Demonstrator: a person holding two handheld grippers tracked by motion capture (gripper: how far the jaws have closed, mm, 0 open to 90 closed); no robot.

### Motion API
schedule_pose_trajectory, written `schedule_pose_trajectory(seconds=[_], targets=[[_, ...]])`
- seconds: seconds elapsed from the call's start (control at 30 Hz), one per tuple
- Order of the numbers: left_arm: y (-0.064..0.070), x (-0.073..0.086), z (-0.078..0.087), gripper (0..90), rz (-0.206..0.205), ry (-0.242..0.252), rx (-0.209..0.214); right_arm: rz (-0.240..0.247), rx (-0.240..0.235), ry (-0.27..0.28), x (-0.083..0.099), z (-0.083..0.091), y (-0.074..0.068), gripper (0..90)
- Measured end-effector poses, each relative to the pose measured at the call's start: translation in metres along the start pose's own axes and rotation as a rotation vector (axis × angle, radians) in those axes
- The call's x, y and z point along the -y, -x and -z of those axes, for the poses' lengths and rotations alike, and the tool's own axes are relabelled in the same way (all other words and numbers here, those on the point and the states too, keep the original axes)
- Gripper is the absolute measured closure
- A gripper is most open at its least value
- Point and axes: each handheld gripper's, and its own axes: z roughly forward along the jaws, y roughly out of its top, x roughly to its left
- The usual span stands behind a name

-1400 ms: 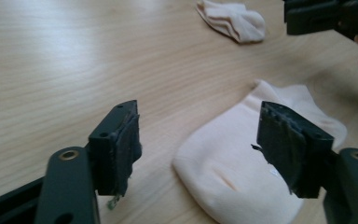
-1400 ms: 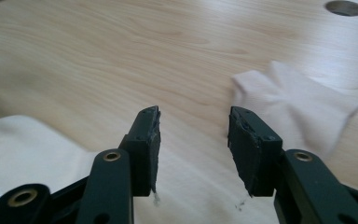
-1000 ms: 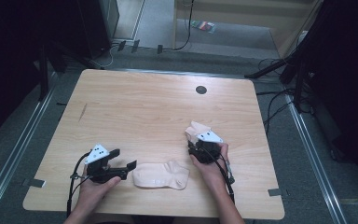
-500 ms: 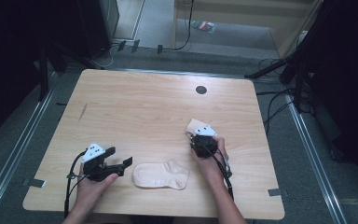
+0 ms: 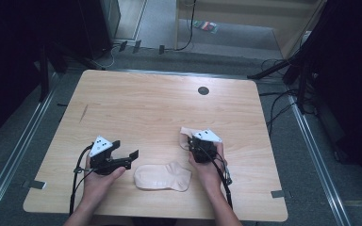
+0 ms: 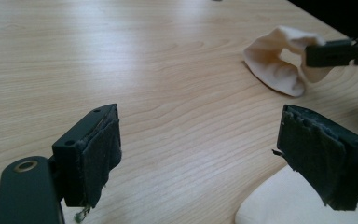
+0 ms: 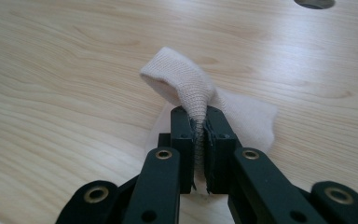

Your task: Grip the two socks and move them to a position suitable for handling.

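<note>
On the wooden table (image 5: 160, 108) there are 2 cream socks. The right gripper (image 5: 201, 149) has its jaws pressed together on a fold of the first sock (image 7: 191, 88). In the right gripper view this sock rises from between the black pads as a narrow band, makes a small loop above them, and the rest spreads flat on the wood behind the jaws. In the high view a small part of this sock (image 5: 187, 132) shows just beyond the gripper, toward the far side of the table. Its long axis I cannot tell, because the fabric is bunched.

The second sock (image 5: 162, 177) lies flat near the front edge of the table, between the 2 hands. Its long axis runs left to right, almost parallel to the front edge. The rounded end points to the left gripper (image 5: 131, 157) and the wider, bent end points to the right hand (image 5: 209, 169); which end is the toe I cannot tell.

The left gripper has its jaws spread wide with nothing between them. It is held low over the table just beside the left end of the second sock, with the jaws pointing to the right. In the left gripper view a corner of the second sock (image 6: 279, 200) lies under the right pad, and the held sock (image 6: 279, 65) shows farther off.
</note>
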Motion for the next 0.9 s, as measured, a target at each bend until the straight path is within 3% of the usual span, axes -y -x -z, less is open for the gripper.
schedule_pose_trajectory(seconds=[0.17,0.43,0.6,0.67,0.7,0.73,0.9], targets=[[-0.001,0.001,0.000,13.3,0.030,-0.001,0.003,-0.001,-0.027,0.015,-0.006,0.009,-0.013,84.8],[0.009,0.002,-0.003,15.4,0.016,-0.023,0.024,0.001,-0.058,0.012,-0.004,0.016,-0.035,84.7],[0.015,0.001,-0.005,23.2,0.012,-0.025,0.068,-0.009,-0.105,0.021,-0.006,0.019,-0.049,84.6],[0.017,0.001,-0.005,35.7,0.006,-0.015,0.093,0.000,-0.127,0.034,-0.008,0.023,-0.059,84.5],[0.018,0.000,-0.005,35.7,0.006,-0.012,0.104,0.000,-0.127,0.034,-0.008,0.023,-0.059,84.5],[0.018,0.000,-0.004,42.4,0.007,-0.009,0.115,0.013,-0.137,0.037,-0.007,0.025,-0.065,84.3],[0.014,0.000,-0.004,49.3,0.017,-0.031,0.107,0.017,-0.146,0.018,-0.003,0.021,-0.073,84.3]])
